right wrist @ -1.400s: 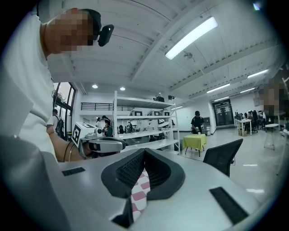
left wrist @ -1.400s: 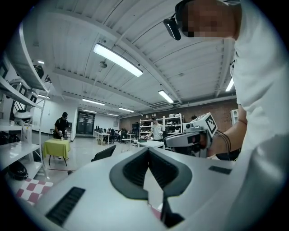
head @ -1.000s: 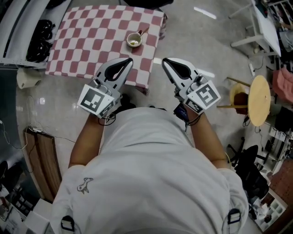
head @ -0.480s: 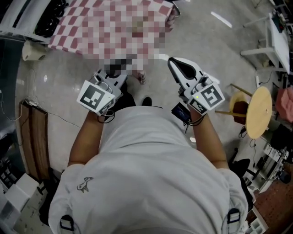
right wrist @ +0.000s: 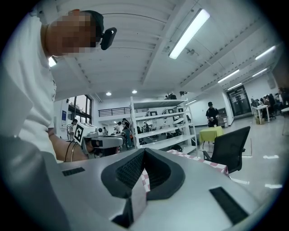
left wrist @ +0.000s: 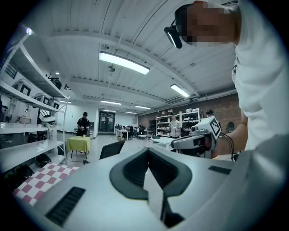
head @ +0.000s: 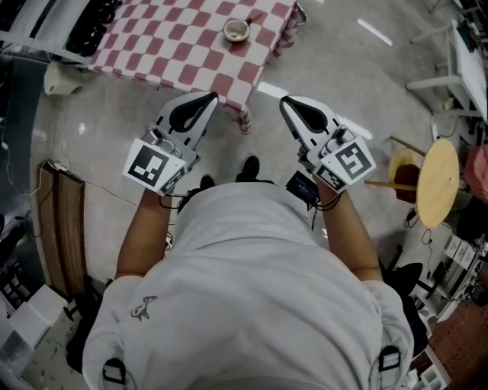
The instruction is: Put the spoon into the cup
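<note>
- Looking steeply down, the head view shows the left tongs [head: 207,99] and the right tongs [head: 288,102] held side by side, well apart, over the floor [head: 343,68] on the near side of a red-and-white checked table [head: 152,46].
- Only the head view shows the task's things. The cup [head: 235,30] stands on the far right part of the table. The spoon [head: 254,15] appears as a brown handle slanting from the cup's rim toward the far right. Whether its bowl lies inside the cup is too small to tell. Both are well apart from either pair of tongs.
- Only the gripper views show the jaw state.
- The left gripper view shows the left tongs with jaws pressed together and nothing between them. A corner of the checked table lies at the lower left, and the right tongs are at the right.
- The right gripper view shows the right tongs with jaws likewise together and empty. A strip of the checked table lies just beyond the tips. The left tongs are at the left, a dark chair [right wrist: 230,146] at the right, and shelving [right wrist: 158,126] farther off.
</note>
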`<state>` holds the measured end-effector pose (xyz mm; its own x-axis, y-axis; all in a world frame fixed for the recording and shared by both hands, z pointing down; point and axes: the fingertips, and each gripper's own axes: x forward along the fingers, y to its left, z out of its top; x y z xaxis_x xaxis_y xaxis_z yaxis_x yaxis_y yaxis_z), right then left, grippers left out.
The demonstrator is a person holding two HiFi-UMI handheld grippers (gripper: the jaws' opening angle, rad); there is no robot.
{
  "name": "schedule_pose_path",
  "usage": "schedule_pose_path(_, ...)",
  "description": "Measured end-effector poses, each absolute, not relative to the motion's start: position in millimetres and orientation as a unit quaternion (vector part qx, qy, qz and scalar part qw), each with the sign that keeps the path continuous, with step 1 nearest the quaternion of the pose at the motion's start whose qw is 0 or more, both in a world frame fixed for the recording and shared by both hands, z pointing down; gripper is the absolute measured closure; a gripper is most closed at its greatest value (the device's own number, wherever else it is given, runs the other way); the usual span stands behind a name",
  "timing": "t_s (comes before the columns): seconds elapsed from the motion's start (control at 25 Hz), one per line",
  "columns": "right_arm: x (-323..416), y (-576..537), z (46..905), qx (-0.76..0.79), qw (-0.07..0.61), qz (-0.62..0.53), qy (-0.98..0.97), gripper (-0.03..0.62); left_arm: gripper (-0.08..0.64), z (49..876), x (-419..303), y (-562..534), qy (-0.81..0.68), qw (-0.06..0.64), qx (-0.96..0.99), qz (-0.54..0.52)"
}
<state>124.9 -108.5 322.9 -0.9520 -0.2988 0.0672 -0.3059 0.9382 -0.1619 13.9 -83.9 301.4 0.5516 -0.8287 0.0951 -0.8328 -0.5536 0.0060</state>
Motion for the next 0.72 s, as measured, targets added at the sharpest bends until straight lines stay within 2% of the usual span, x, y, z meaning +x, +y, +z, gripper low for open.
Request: schedule_pose_path(0.72,56.6,49.4,285.8,0.228,0.002,0.060,-0.972,0.560,0.546,268.6,-48.3,71.8,-0.384,0.012,0.923,0.019)
